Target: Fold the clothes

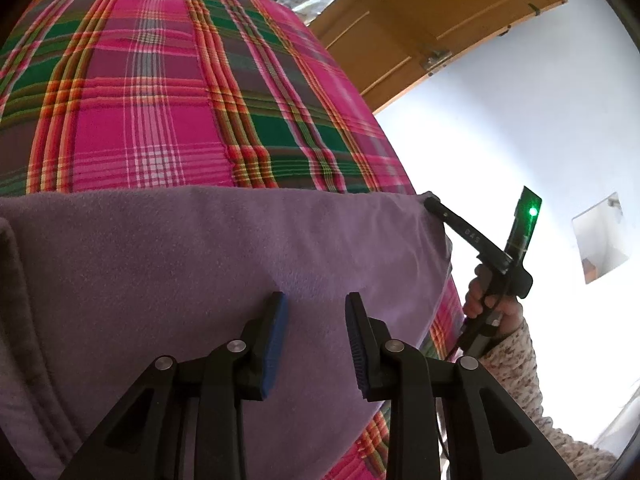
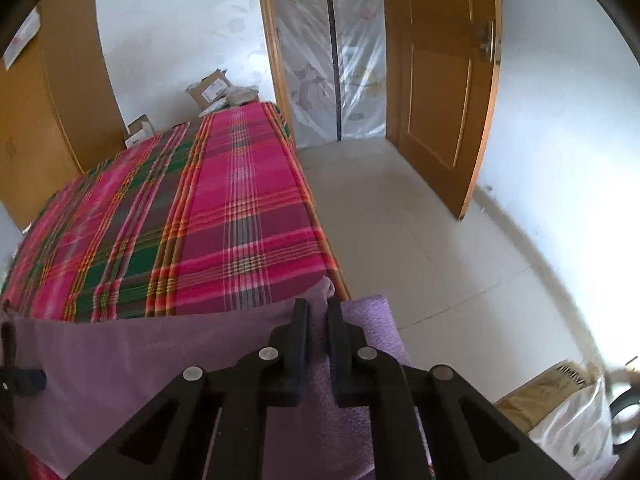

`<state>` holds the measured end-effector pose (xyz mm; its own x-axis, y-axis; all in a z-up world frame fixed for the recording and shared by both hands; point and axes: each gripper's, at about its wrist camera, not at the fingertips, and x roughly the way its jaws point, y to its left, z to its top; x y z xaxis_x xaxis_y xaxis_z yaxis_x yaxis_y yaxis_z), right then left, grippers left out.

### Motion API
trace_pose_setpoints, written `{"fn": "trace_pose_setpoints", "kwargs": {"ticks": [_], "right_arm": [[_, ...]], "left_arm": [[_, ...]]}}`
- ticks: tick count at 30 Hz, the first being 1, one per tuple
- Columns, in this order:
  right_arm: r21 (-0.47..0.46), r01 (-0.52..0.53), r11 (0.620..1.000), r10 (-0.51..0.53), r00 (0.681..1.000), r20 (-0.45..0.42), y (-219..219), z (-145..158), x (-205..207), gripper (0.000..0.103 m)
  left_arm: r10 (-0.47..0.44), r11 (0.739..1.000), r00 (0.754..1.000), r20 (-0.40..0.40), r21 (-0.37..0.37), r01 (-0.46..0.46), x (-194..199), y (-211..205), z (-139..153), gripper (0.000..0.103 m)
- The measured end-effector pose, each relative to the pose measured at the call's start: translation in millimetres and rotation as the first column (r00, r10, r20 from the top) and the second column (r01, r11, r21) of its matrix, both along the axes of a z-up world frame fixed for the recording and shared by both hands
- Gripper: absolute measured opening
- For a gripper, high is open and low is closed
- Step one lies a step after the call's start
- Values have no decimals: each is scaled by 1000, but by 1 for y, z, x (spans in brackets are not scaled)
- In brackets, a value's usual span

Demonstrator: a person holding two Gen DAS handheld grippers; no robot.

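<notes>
A purple fleece garment lies across the near end of a bed covered by a pink and green plaid sheet. My left gripper is open just above the middle of the garment, its blue pads showing and nothing between them. My right gripper is shut on the purple garment at its right corner, and a small peak of cloth sticks up between the fingers. From the left wrist view, the right gripper pinches that corner at the bed's edge, held by a hand.
An open wooden door and a doorway hung with clear plastic stand beyond the bed. Cardboard boxes sit at the bed's far end, a wooden wardrobe at left. Tiled floor runs along the bed's right side; bags lie lower right.
</notes>
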<state>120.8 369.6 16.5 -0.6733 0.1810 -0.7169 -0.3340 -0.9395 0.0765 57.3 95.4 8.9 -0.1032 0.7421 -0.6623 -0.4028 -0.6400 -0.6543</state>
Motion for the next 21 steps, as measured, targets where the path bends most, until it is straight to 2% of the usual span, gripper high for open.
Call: {"fn": "trace_pose_setpoints", "kwargs": {"ticks": [4, 6, 8, 10, 12, 16, 19, 20, 21], "right_arm": [[10, 29, 1000, -29, 999, -14, 3, 5, 0, 9], [21, 44, 999, -45, 998, 46, 2, -4, -9, 11], [17, 61, 998, -62, 996, 57, 3, -5, -10, 11], [46, 78, 996, -81, 995, 60, 5, -4, -8, 15], [48, 96, 994, -99, 993, 68, 8, -2, -4, 24], [42, 170, 985, -172, 983, 58, 18, 5, 16, 25], [-50, 201, 978, -200, 980, 21, 30, 9, 45, 26], [-92, 212, 973, -212, 977, 11, 34, 8, 55, 29], [-139, 226, 964, -228, 974, 3, 38, 6, 66, 36]], "left_arm": [[1, 1000, 1000, -3, -7, -1, 0, 1, 1, 31], [1, 1000, 1000, -4, -12, -1, 0, 1, 1, 31], [0, 1000, 1000, -1, -11, 0, -1, 1, 1, 31], [-1, 1000, 1000, 2, -11, 1, -1, 1, 1, 31], [-3, 1000, 1000, 2, -16, 3, -2, 1, 2, 31], [-7, 999, 1000, -6, -35, 7, -1, 3, 4, 31], [-12, 999, 1000, -7, -38, 12, -2, 6, 4, 31], [-15, 999, 1000, -7, -38, 14, -2, 7, 5, 31], [-17, 999, 1000, -8, -38, 17, -2, 8, 5, 31]]}}
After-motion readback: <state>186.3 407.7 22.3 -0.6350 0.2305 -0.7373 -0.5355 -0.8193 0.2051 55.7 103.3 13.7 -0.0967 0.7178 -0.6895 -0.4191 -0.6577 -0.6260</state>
